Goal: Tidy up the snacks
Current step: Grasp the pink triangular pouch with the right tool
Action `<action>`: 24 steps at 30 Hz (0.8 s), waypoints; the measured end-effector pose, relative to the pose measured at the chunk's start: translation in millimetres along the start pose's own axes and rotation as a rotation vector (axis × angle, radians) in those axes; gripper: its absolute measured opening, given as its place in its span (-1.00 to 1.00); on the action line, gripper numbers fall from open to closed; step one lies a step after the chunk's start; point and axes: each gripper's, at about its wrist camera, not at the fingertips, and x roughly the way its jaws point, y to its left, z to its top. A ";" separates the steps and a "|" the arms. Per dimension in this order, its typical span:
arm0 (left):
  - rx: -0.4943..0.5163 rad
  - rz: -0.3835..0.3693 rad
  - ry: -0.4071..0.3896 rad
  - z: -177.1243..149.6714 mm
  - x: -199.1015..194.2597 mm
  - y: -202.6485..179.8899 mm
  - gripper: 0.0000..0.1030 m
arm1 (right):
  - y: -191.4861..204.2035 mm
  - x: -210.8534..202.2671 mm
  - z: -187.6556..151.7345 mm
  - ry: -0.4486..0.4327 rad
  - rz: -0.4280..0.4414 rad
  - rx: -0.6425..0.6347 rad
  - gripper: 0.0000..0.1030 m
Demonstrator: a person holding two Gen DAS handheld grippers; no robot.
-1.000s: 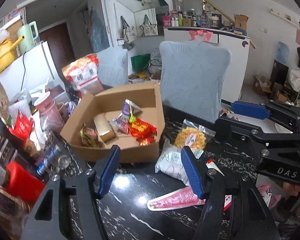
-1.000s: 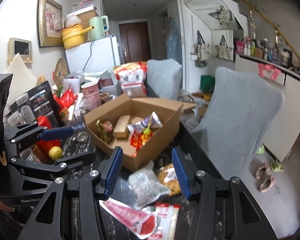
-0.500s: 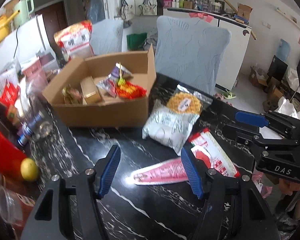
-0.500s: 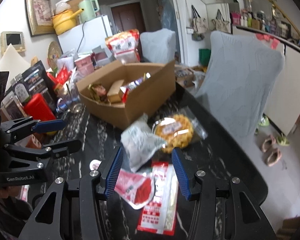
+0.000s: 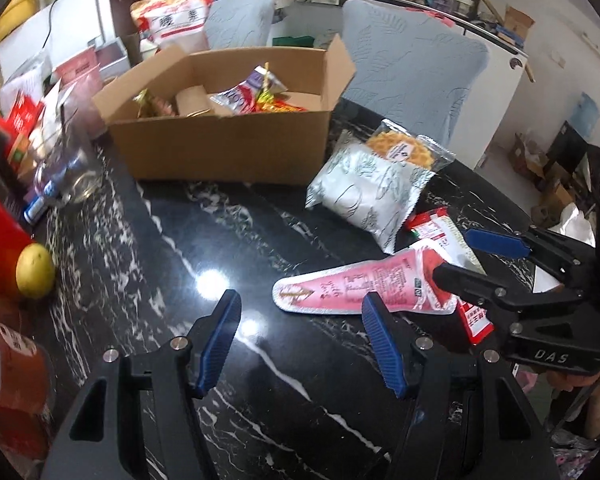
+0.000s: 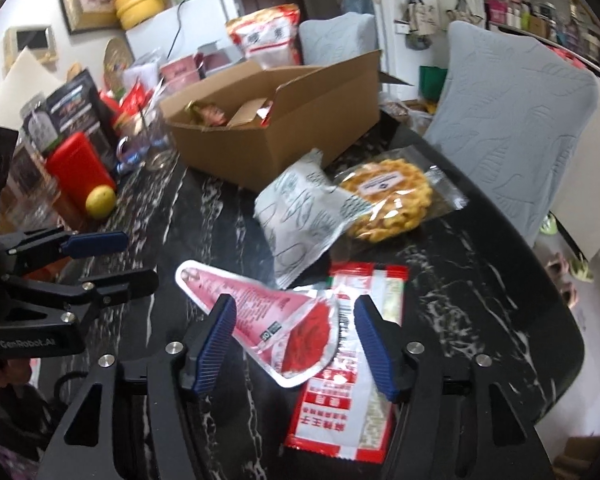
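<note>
The pink cone-shaped packet (image 6: 272,320) lies flat on the black marbled table (image 6: 480,280), its wide red end overlapping the long red-and-white packet (image 6: 348,380) at the near right. The right gripper (image 6: 292,344) hangs directly over that wide end with its jaws apart and nothing pressed between them; they have just been opening. Judged step: take the pink packet and move it to the cardboard box (image 6: 260,148) at the far side.

For a clean pick, the fingers should straddle only the pink packet's wide end and close across it, not across the red-and-white packet beneath, or both may lift together. The foil looks thin and slick, so a grip well in from the sealed rim seems safer.

The left gripper (image 5: 300,344) sits near the packet's narrow tip, jaws moderately apart and empty, with bare table under it. Both tools are close together here, and a crossing path risks contact.

Further out, a silver pouch (image 6: 304,216) rests partly on a clear bag of round cookies (image 6: 392,200), both between the pink packet and the box. Carrying high over them avoids dragging. The box already holds several snacks but shows room.

The table's curved edge runs close on the right. To the left, a lemon (image 6: 100,200), a red container (image 6: 78,164) and a glass jar (image 6: 148,140) crowd the side; the middle lane stays open.
</note>
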 end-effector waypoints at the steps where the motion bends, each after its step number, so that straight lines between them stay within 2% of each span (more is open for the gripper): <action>1: -0.003 0.002 0.000 -1.0 0.6 1.2 0.21 | 1.3 3.0 0.1 0.007 0.005 -0.009 0.23; 4: -0.015 0.011 0.000 -3.9 2.3 6.2 0.21 | 5.6 13.3 1.0 0.031 0.036 -0.053 0.41; 10: -0.038 0.019 0.014 -3.8 8.1 14.7 0.21 | 16.5 34.6 9.2 0.088 0.059 -0.176 0.44; 12: -0.044 0.021 0.017 -3.1 9.8 17.3 0.21 | 20.8 41.6 11.6 0.102 0.072 -0.220 0.56; 16: -0.058 0.021 0.021 -2.3 11.7 22.7 0.21 | 26.8 54.6 13.8 0.146 0.102 -0.300 0.56; 19: -0.066 0.025 0.022 -2.4 11.8 25.7 0.21 | 30.8 64.7 14.4 0.195 0.095 -0.342 0.56; 20: -0.070 0.027 0.023 -2.5 12.2 26.9 0.21 | 31.3 67.7 13.7 0.212 0.084 -0.354 0.62; 21: -0.072 0.028 0.024 -2.6 12.4 27.8 0.21 | 33.4 70.9 12.0 0.224 0.056 -0.382 0.78; 23: -0.078 0.028 0.026 -2.9 13.2 29.3 0.21 | 36.2 74.4 9.2 0.243 0.065 -0.412 0.85; 24: -0.082 0.025 0.028 -2.9 13.5 30.1 0.21 | 36.6 75.2 8.3 0.243 0.066 -0.416 0.82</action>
